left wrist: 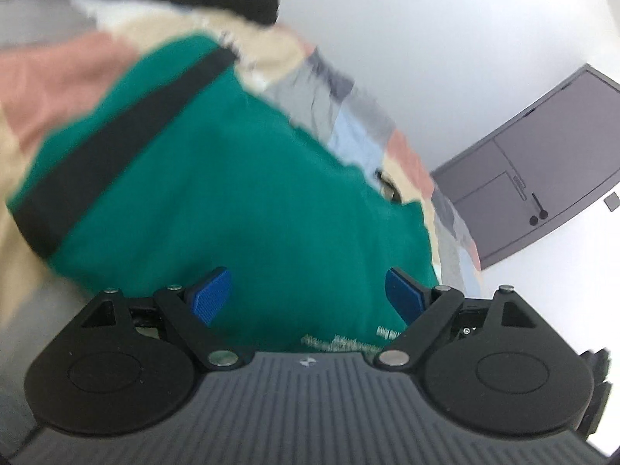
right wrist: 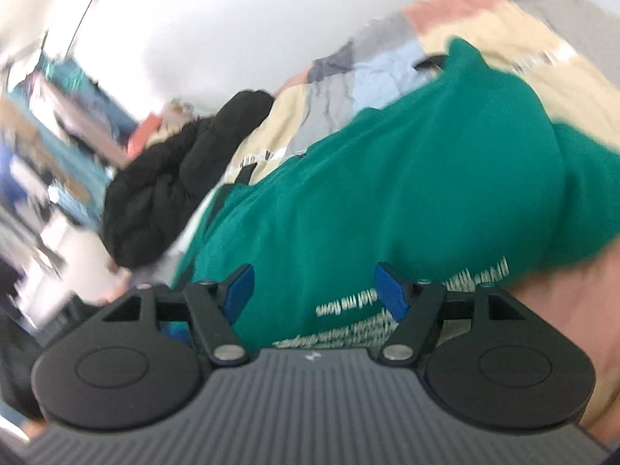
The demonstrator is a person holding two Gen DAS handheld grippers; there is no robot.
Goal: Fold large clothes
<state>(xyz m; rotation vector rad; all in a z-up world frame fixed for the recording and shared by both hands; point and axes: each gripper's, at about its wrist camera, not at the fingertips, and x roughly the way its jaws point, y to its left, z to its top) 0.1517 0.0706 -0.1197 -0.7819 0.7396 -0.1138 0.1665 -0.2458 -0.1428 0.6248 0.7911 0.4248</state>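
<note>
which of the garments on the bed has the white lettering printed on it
The green garment, spread over the patchwork bedspread, carries white lettering at the edge nearest the grippers. The bunched black garment beside it shows none.

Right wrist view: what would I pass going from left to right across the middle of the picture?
Blurred cluttered shelves → black puffy garment → green garment, which lies on a patchwork cover.
</note>
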